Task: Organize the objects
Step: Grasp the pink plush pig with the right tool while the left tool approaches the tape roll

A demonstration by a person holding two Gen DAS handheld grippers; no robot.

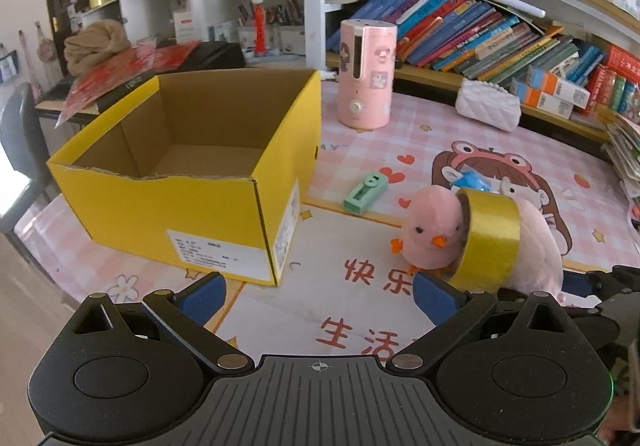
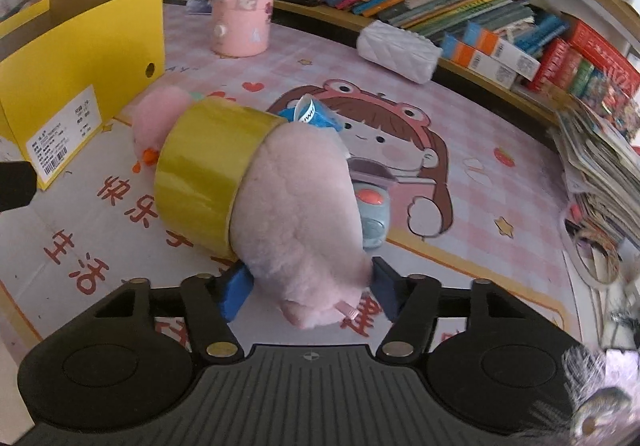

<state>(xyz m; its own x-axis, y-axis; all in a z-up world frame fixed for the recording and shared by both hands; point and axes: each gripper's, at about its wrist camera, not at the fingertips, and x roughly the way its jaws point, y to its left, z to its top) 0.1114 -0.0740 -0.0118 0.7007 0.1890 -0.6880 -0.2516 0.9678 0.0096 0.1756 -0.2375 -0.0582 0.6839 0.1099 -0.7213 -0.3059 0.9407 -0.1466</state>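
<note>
A pink plush chick (image 1: pixel 432 232) lies on the desk mat with a gold tape roll (image 1: pixel 486 242) ringed around its middle. In the right wrist view the plush (image 2: pixel 296 205) and tape roll (image 2: pixel 204 165) fill the centre. My right gripper (image 2: pixel 308 282) is closed on the plush's rear end, blue pads (image 2: pixel 236 288) pressing both sides. My left gripper (image 1: pixel 320 296) is open and empty, just left of the plush, in front of the open yellow cardboard box (image 1: pixel 192 173). A mint green small device (image 1: pixel 365 193) lies on the mat. A blue packet (image 2: pixel 312 113) and a grey-blue toy (image 2: pixel 372 205) lie behind the plush.
A pink cylindrical appliance (image 1: pixel 366 73) and a white quilted pouch (image 1: pixel 488 105) stand at the back of the mat (image 1: pixel 460 149). Bookshelves with many books (image 1: pixel 480 29) line the back. A stack of magazines (image 2: pixel 600 161) lies at the right edge.
</note>
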